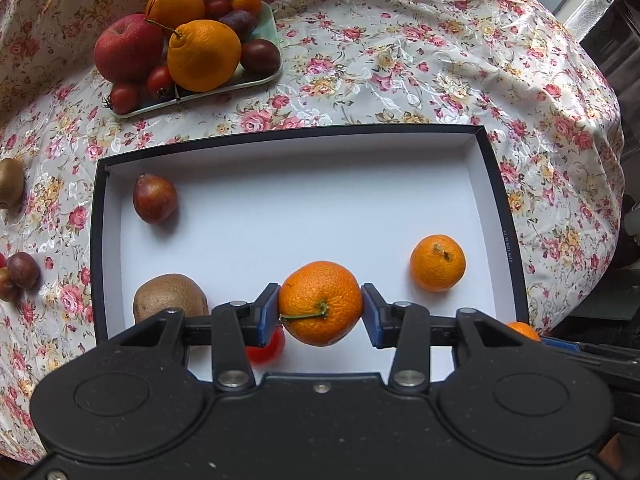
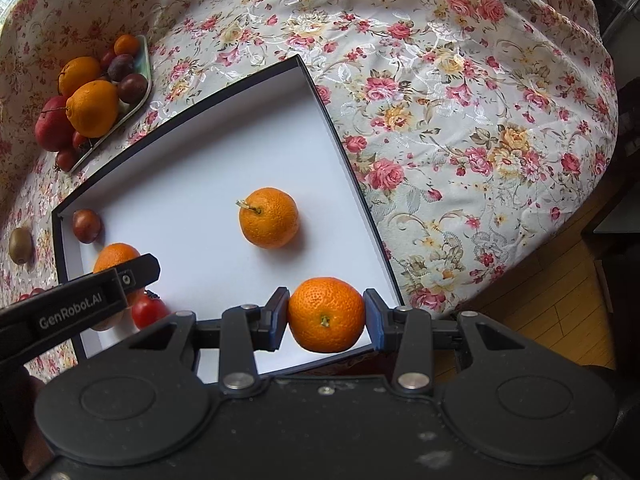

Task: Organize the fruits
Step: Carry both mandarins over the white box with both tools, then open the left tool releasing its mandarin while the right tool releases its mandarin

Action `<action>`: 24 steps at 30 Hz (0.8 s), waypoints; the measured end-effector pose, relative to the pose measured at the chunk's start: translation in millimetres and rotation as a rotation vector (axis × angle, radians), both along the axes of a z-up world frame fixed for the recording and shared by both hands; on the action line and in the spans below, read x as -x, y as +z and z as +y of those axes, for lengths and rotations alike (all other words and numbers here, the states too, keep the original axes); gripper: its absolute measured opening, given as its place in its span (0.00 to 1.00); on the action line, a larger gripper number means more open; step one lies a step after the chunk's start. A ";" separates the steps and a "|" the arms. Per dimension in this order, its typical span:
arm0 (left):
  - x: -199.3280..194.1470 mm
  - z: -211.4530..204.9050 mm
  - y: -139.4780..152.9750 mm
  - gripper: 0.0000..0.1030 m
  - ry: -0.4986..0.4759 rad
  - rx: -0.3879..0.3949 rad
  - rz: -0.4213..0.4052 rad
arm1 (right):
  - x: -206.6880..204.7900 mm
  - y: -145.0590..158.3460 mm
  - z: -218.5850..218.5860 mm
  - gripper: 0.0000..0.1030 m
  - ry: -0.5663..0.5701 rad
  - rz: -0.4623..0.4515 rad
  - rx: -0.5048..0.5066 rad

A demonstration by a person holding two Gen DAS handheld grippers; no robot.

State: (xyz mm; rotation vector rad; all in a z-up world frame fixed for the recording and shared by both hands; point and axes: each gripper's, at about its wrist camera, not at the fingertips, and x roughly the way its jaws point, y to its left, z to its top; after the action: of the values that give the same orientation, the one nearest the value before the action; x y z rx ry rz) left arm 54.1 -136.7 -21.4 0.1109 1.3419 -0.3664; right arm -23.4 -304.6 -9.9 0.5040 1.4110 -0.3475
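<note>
Two grippers are each clamping a mandarin over the box (image 1: 496, 208): left gripper (image 1: 320, 310) gripping stemmed mandarin (image 1: 320, 302), right gripper (image 2: 326, 318) gripping second mandarin (image 2: 326, 314).

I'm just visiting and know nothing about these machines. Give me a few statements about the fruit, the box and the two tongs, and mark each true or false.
1. Each pair of tongs grips a mandarin: the left tongs hold a stemmed mandarin, the right tongs a second mandarin. True.
2. The box holds no fruit. False: a loose mandarin, a plum, a kiwi and a tomato are in it.
3. The plate is piled with fruit, including an apple. True.
4. The tablecloth is plain blue. False: it is pale with pink roses.
5. Another kiwi lies on the cloth outside the box. True.
</note>
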 end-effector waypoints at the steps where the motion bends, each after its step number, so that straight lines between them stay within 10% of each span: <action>1: 0.6 -0.6 -1.7 0.50 -0.001 -0.001 0.005 | 0.5 0.7 -0.6 0.41 -0.001 -0.005 -0.006; 24: -2.3 4.5 -0.8 0.50 0.019 -0.042 -0.030 | -3.6 10.6 7.9 0.41 0.058 -0.037 0.051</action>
State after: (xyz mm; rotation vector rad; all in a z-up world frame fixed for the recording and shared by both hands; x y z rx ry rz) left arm 56.4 -132.2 -22.2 0.1381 1.3201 -0.3197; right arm -19.8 -296.7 0.6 0.4248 1.3744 -0.3254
